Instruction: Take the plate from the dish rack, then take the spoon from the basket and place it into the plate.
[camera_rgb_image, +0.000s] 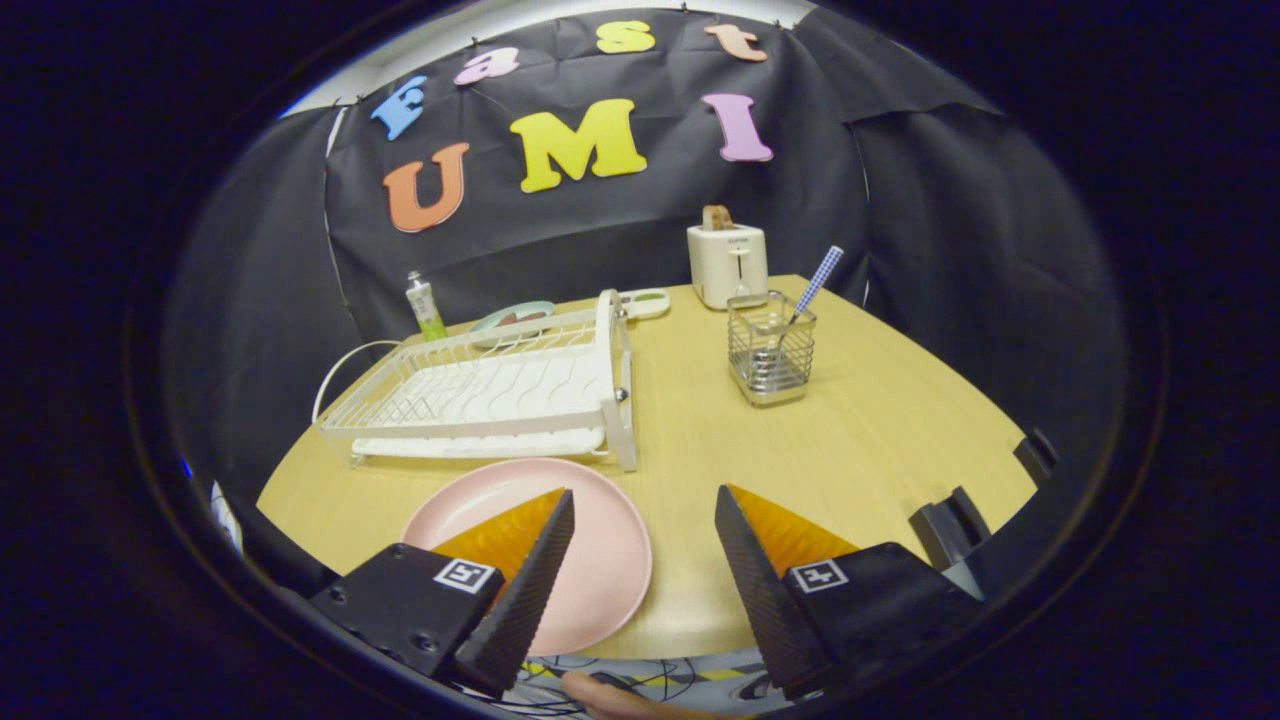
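Note:
A pink plate (590, 545) lies flat on the wooden table (880, 440) near its front edge, just in front of the white dish rack (500, 390). The rack holds nothing. My gripper (645, 505) hangs above the table's front edge with its fingers wide apart and nothing between them; the left finger overlaps the plate's left part. A spoon with a blue-checked handle (818, 282) stands in the wire basket (770, 350), beyond the fingers and to the right of the rack.
A white toaster (728, 262) with a slice in it stands at the back. Behind the rack sit a green tube (425, 305), a small dish (512, 320) and a white tray (645, 300). Dark clamps (950, 525) sit at the table's right edge.

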